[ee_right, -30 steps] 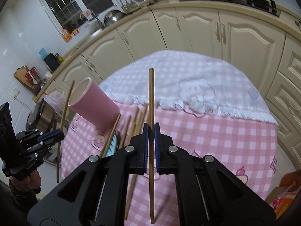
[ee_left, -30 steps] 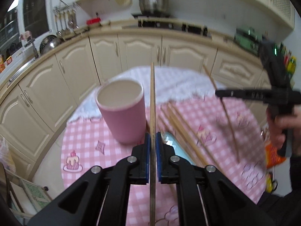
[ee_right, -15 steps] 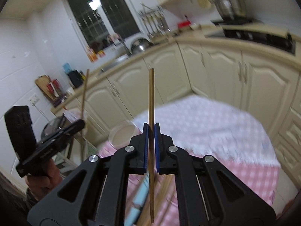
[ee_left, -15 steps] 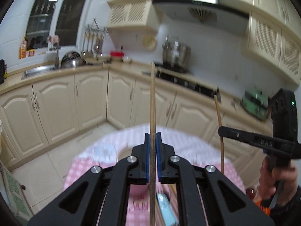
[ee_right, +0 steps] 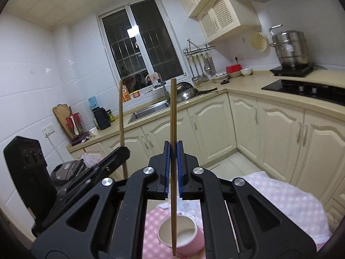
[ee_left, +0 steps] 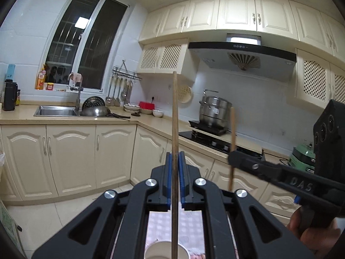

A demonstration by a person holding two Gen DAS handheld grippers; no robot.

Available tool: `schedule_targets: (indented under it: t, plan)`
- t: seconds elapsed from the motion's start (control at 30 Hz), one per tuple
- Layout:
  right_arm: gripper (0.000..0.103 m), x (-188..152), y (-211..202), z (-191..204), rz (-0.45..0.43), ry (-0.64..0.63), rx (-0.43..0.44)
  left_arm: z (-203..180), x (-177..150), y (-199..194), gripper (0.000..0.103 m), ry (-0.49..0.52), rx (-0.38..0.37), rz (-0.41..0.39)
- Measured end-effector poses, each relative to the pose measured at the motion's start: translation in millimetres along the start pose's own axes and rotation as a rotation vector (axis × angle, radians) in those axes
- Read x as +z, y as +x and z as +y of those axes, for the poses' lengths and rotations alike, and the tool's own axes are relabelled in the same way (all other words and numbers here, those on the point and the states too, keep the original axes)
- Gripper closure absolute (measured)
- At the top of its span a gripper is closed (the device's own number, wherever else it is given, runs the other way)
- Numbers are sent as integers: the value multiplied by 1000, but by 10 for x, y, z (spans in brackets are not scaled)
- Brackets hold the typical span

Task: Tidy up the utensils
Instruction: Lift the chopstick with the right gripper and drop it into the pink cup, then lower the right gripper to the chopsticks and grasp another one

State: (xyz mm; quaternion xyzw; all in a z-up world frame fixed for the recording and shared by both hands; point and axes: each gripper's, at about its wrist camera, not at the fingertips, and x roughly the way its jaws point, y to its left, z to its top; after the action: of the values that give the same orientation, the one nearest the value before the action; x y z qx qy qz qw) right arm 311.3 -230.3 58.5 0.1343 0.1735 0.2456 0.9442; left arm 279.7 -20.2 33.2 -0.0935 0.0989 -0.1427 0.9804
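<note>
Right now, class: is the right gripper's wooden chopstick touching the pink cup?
Cannot tell. In the right wrist view the wooden chopstick overlaps the pink cup, its tip low by the front rim, but neither contact nor gap shows.

In the left wrist view we lose the pink cup [ee_left: 165,250] to the bottom edge, only its rim showing, and the chopstick [ee_left: 175,142] runs out of frame there too. The left hand-held gripper's [ee_left: 175,180] frame hides most of the checked cloth [ee_left: 159,224].
</note>
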Motion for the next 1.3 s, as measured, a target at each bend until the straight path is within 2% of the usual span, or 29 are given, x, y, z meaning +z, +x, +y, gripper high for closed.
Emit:
schedule_targets:
  t: [0.3,0.7,0.73,0.77,0.8,0.83,0.87,0.93,1.0,1.07,1.3]
  plan:
    - [97,-181,328,24,5,-24,-22,130,-274,245,97,-20,26,13]
    - [96,-494,564,-120,124,-10,-46,211,-644,410,96,-15,48,78]
    - [91,-506,550,-147,136,-5,-48,212,-666,395,91,-13,43,89]
    - [75,-515,528,-166,143,4,-57,219,-674,377,80,-12,40,96]
    - [63,-519,489,-227,144,26,-85,236,-683,341,77,-15,48,99]
    - [27,-519,438,-300,137,55,-90,260,-684,304,59,-19,47,102]
    - [17,-506,395,-360,126,76,-88,272,-686,274,34,-21,46,106]
    - [17,-487,280,-471,117,105,-114,305,-667,155,22,-19,64,87]
    - [12,-473,172,-563,119,129,-130,301,-637,64,21,1,66,86]
    - [7,-464,91,-609,123,142,-160,287,-612,0,13,14,72,93]
    - [7,-529,-180,-756,161,153,-213,231,-571,-228,12,52,93,110]
